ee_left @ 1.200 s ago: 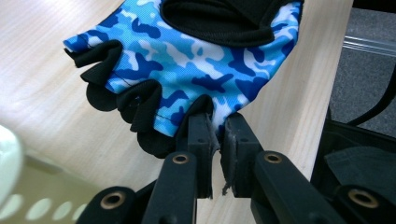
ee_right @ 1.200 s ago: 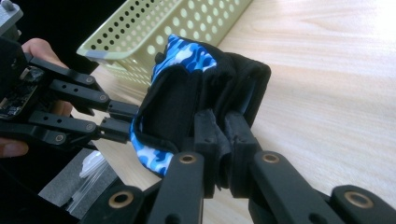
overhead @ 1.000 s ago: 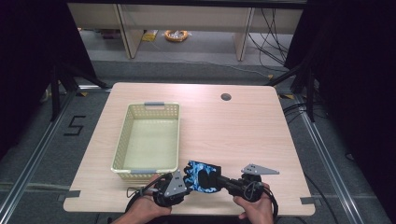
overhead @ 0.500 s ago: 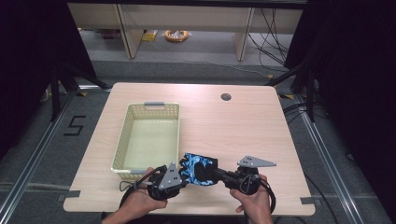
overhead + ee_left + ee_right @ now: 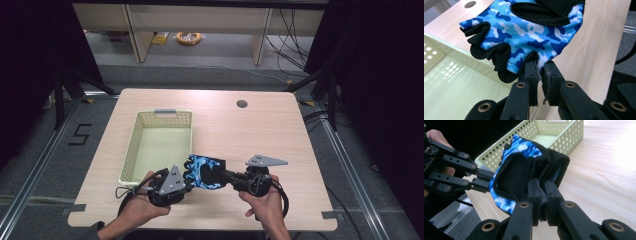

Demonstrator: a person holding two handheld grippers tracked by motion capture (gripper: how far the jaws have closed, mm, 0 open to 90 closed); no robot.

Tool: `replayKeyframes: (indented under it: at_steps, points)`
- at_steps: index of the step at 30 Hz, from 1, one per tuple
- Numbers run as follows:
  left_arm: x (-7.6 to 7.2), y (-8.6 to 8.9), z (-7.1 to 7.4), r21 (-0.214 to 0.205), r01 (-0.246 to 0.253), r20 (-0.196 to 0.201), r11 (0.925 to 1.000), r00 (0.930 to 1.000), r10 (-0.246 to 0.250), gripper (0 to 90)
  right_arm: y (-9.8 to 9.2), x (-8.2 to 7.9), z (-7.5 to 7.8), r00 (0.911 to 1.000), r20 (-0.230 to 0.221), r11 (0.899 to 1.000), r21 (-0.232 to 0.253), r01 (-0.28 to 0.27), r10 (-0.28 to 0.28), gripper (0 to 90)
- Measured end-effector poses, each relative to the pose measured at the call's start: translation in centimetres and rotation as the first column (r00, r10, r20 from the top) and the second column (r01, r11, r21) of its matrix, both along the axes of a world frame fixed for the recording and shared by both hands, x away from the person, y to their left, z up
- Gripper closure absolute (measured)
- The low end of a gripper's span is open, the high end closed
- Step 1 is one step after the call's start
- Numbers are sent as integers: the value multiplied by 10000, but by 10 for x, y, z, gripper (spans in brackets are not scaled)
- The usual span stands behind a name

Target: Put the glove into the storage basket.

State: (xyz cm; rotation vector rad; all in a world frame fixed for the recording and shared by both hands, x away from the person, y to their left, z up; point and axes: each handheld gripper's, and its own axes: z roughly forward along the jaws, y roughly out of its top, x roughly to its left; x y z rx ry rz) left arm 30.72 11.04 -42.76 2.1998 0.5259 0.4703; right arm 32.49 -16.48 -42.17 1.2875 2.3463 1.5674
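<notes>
Blue camouflage glove [image 5: 204,171] hangs over the table's [image 5: 260,130] near edge, just beside the basket's [image 5: 159,116] near right corner; left gripper [image 5: 185,181] and right gripper [image 5: 226,176] each pinch one end; lifting looks done; dropping it into the still-empty basket apparently remains.

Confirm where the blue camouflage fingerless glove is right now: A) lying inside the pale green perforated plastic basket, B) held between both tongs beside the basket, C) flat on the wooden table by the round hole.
B: the blue camouflage fingerless glove is pinched at opposite edges by the left tongs and right tongs, beside the pale green perforated plastic basket.
</notes>
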Motion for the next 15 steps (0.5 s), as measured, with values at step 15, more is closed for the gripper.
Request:
replayKeyframes:
  at_steps: [15]
  points:
    - [11,52,17,-33,-992,282,9951,9947,993,822,56,36,26,9965,-109,9965,-72,-832,832,851]
